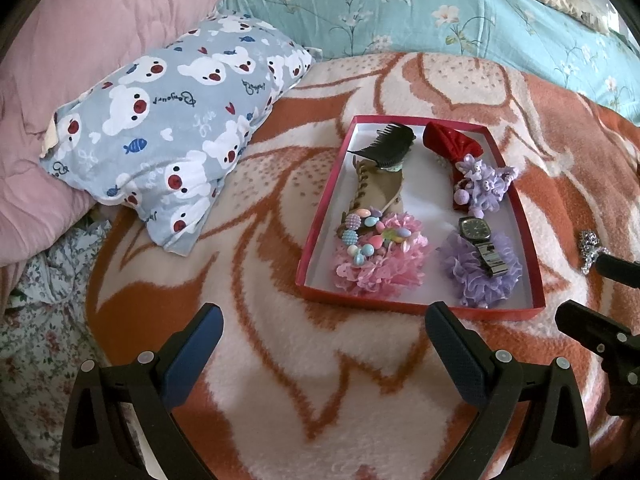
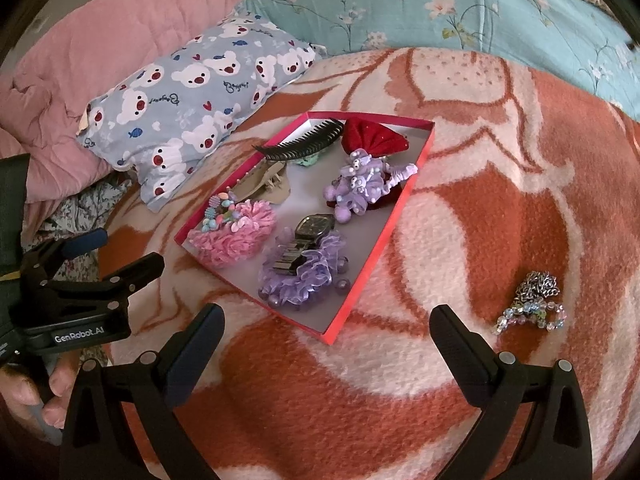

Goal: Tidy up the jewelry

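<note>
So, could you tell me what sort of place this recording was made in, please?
Most likely a bedroom: the red tray of jewelry sits on a bed spread with a fleecy orange-and-cream blanket, with a bear-print pillow and a pink quilt behind it.

"GenRobot.AI" on left gripper (image 2: pixel 116 252), "Bonjour" on pillow (image 1: pixel 176 120)

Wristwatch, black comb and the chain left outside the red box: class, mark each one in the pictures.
Wristwatch (image 1: pixel 474 229): left wrist view, on its dark square face.
Black comb (image 2: pixel 301 143): right wrist view, on the middle of its teeth.
Chain (image 2: pixel 536 286): right wrist view, on the piled metal links.
</note>
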Tool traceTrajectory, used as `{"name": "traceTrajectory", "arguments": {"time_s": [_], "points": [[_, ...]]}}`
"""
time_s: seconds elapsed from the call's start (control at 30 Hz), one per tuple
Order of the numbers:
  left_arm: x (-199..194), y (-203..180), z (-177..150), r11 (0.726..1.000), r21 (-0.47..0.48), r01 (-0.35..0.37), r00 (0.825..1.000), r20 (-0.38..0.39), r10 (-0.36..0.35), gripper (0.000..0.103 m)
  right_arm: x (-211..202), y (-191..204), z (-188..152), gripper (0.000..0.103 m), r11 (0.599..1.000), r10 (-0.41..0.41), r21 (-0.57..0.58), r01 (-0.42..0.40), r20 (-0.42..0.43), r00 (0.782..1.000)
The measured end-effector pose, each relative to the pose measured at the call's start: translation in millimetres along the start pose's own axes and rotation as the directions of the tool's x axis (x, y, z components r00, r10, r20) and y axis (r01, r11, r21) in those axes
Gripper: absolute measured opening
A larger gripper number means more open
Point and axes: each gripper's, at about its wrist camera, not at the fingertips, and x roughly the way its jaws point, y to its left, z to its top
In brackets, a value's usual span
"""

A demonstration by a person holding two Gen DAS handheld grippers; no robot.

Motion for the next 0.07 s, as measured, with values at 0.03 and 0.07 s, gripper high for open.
{"name": "traceTrajectory", "arguments": {"time_s": [0.03, 0.07], "points": [[-0.1, -0.2, 0.0, 1.0, -0.001, 0.002, 1.0, -0.001, -0.002, 0.102, 0.4, -0.4, -0.1, 0.103, 1.0, 0.003, 0.002, -0.003, -0.001, 1.0], [-0.2, -0.8, 0.4, 1.0, -0.002, 0.003, 1.0, -0.002, -0.003, 0.102, 1.3, -0.6, -0.7, 0.103, 1.0, 0.005, 0.006, -0.005, -0.001, 1.0]]}}
